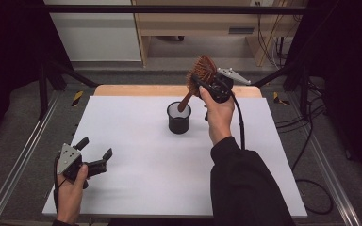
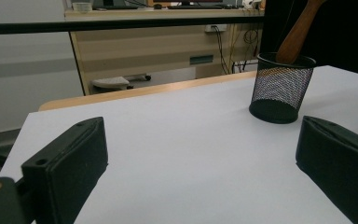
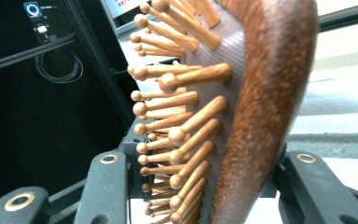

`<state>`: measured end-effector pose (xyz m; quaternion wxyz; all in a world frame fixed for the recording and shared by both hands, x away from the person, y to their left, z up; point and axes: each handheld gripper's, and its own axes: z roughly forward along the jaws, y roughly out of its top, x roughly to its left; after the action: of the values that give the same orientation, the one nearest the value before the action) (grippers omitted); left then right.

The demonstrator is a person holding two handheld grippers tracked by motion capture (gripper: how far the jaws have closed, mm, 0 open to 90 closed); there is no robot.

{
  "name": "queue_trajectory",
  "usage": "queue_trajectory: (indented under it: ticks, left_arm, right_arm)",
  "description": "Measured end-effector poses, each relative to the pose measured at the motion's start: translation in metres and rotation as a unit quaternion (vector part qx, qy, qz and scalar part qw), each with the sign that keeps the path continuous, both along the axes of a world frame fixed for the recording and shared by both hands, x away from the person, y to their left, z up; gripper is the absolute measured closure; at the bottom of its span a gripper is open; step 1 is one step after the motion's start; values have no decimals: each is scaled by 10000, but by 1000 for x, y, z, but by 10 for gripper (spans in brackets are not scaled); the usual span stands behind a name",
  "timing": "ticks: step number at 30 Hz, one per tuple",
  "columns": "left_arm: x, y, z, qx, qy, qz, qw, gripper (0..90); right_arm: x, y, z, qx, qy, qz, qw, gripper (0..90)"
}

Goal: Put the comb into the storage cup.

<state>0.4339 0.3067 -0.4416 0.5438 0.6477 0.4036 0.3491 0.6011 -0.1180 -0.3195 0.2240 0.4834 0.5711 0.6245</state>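
Observation:
A wooden paddle hairbrush (image 1: 201, 70) with wooden pins is tilted above a black mesh cup (image 1: 179, 118), and the end of its handle dips into the cup. My right gripper (image 1: 201, 84) is shut on the brush head, held up over the far middle of the white table (image 1: 136, 141). In the right gripper view the brush (image 3: 242, 93) sits between the two jaws, pins pointing left. My left gripper (image 1: 95, 148) rests near the table's front left corner, open with nothing between its jaws. The left gripper view shows the cup (image 2: 279, 91) and the handle (image 2: 298, 30) beyond the open gripper (image 2: 200, 158).
Metal rails (image 1: 19, 160) run along both sides of the table. A black frame bar (image 1: 169, 9) crosses the back. Behind stand a wooden desk (image 1: 202, 23) and a white cabinet (image 1: 94, 33). Cables (image 1: 311, 141) lie on the floor at right.

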Motion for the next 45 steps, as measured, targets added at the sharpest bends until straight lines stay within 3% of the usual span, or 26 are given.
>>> queue_trajectory:
  ticks: [9,22,39,45]
  left_arm:
    - [1,1,0,-5,14,-8,10000,24]
    - [0,6,-1,-141,16,60,9999,24]
    - [0,8,0,-168,-5,65,9998,23]
    - [0,10,-2,-202,31,99,9997,23]
  right_arm:
    - [8,3,-9,28,175,-12,9998,521]
    - [8,4,-10,-109,202,6,9997,520]
    - [9,5,-16,-215,287,9,9994,518]
    - [9,7,-18,-151,314,-2,9994,518]
